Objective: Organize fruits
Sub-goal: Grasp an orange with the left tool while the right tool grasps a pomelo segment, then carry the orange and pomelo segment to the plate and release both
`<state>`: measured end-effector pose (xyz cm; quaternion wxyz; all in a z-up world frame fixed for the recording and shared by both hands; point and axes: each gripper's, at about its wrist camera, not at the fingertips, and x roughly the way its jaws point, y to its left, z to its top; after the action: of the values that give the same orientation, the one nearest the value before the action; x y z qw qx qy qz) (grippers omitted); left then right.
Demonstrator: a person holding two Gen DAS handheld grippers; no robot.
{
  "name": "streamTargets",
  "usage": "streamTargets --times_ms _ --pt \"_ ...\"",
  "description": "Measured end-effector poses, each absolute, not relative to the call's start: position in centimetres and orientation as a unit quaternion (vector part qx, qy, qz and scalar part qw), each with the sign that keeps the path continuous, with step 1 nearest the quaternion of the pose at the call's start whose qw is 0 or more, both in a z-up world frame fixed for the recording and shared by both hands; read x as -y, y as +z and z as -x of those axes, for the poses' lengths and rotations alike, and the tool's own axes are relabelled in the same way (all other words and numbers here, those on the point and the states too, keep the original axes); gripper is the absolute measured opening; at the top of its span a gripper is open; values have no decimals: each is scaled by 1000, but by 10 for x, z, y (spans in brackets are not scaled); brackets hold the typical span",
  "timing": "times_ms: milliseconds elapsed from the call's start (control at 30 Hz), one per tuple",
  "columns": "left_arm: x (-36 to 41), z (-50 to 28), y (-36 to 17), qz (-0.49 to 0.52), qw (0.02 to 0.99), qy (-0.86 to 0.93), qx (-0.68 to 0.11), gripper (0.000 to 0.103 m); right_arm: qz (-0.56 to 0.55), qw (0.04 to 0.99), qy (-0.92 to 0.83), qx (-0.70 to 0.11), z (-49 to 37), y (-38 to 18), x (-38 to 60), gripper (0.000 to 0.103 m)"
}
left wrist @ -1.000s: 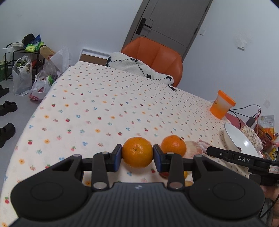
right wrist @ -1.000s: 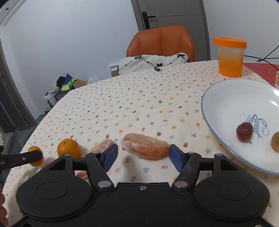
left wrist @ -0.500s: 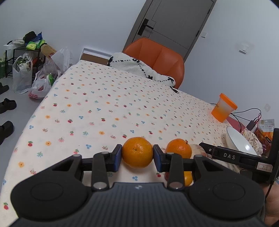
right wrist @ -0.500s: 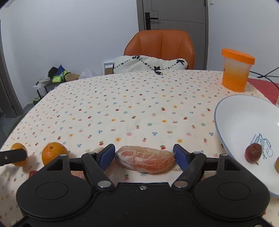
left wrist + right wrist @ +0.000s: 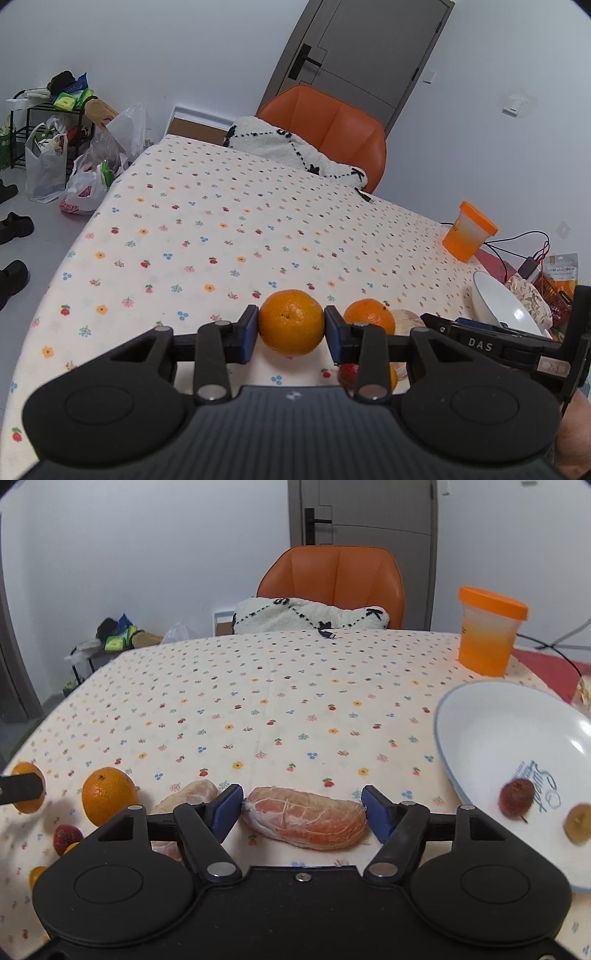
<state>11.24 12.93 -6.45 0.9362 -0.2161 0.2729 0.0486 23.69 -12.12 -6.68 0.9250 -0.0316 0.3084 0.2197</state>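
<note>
Your left gripper (image 5: 291, 330) has its blue pads pressed against both sides of a round orange (image 5: 291, 322), dimpled peel and stem scar facing you, just above the flowered tablecloth (image 5: 229, 236). Just to its right sits a second orange (image 5: 368, 314) on the cloth, with a peeled pomelo piece (image 5: 406, 318) beside it and a small red fruit (image 5: 348, 372) nearer you, partly behind the finger.

Your right gripper (image 5: 303, 814) brackets a long peeled pomelo segment (image 5: 306, 822), pink flesh under a veined white membrane, lying on the cloth. The left pad touches its end; the right pad stands a sliver off, so the jaws are wide and not clamped. Another peeled segment (image 5: 192, 794) lies to its left, partly hidden by the finger.

At the right, a glossy white plate (image 5: 480, 731) with a thin blue rim holds a wrinkled dark-red fruit (image 5: 516, 797) and a brownish one (image 5: 578, 823); blue script printed on it is too cut off to read. Behind stands a translucent tub with an orange lid (image 5: 487, 631).

In the left view, the other gripper's black body reads "DAS", with a small label that looks like "71". A fuzzy white cushion with black stitching rests on the orange padded chair (image 5: 332, 125).
</note>
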Motion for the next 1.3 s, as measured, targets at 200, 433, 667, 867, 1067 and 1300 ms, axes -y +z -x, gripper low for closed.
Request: streamTargets --times_ms 200,433,667,867,1067,1300 --pt "-118 -113 -55 204 941 39 -268 36 8 926 222 -307 -227 -63 141 67" --pt "-99 -115 -43 187 946 27 -263 36 -10 929 238 -283 -214 -51 156 67" --pt "-80 -119 -33 172 949 15 -263 37 -26 938 236 -251 -207 -33 176 67" --pt "-59 -127 -27 156 951 3 -267 36 -35 946 221 -233 -206 -27 200 67" --pt "-31 -139 -21 139 953 -16 -269 36 -49 953 197 -224 -209 -26 231 67" --pt "1 -155 -20 123 953 -41 -274 37 -56 960 169 -218 -210 -28 263 67"
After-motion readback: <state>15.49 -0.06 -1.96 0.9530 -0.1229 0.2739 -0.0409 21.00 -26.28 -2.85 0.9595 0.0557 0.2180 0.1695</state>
